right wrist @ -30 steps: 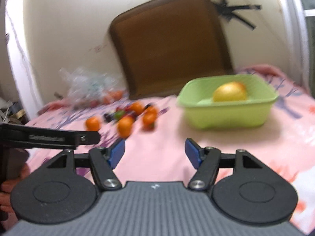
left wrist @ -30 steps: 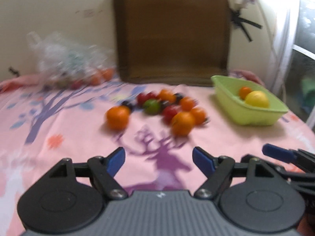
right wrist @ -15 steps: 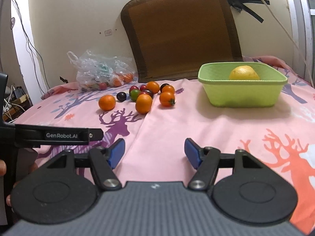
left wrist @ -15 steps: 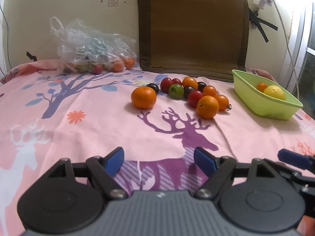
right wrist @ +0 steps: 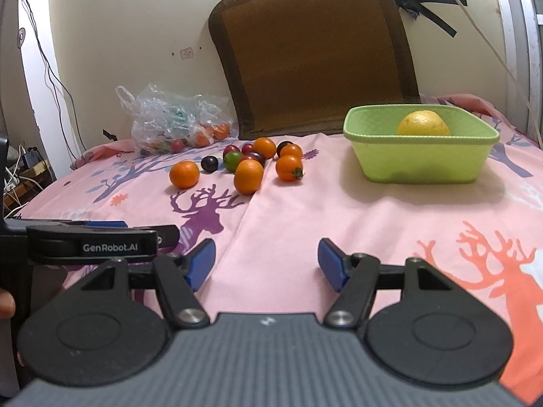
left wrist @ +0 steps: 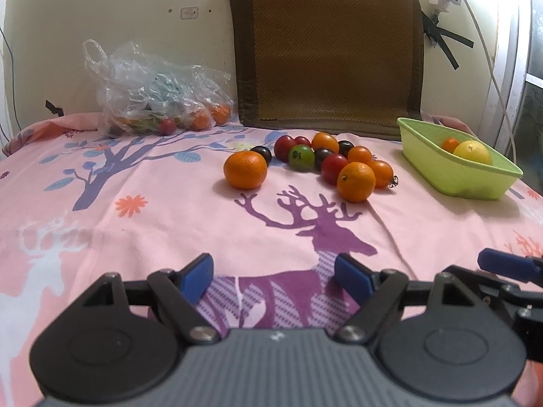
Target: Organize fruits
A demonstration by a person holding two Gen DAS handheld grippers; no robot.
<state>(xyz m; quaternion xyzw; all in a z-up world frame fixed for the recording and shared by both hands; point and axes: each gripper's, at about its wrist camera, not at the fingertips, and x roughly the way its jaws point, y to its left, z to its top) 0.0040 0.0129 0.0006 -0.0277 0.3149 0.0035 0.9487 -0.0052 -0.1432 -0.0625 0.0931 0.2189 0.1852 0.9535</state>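
Note:
A cluster of loose fruit lies mid-bed: a lone tangerine (left wrist: 245, 169) (right wrist: 184, 174), a second tangerine (left wrist: 356, 181) (right wrist: 248, 176), a green tomato (left wrist: 301, 157) (right wrist: 232, 161), and several red, orange and dark cherry tomatoes. A green basket (left wrist: 475, 178) (right wrist: 420, 169) to the right holds a yellow citrus (left wrist: 472, 152) (right wrist: 423, 123) and a small orange fruit (left wrist: 450, 143). My left gripper (left wrist: 274, 276) is open over the sheet, well short of the fruit. My right gripper (right wrist: 266, 264) is open too, nothing between its pads.
A clear plastic bag of fruit (left wrist: 159, 101) (right wrist: 176, 125) sits at the back left against the wall. A brown woven cushion (left wrist: 327, 47) (right wrist: 312, 51) leans behind the fruit. The pink deer-print sheet (left wrist: 135, 224) covers the bed. Cables hang at the right wall.
Both views went from blurred to sharp and shifted slightly as the hands settled. The fruit and basket have not moved, and both grippers stay open.

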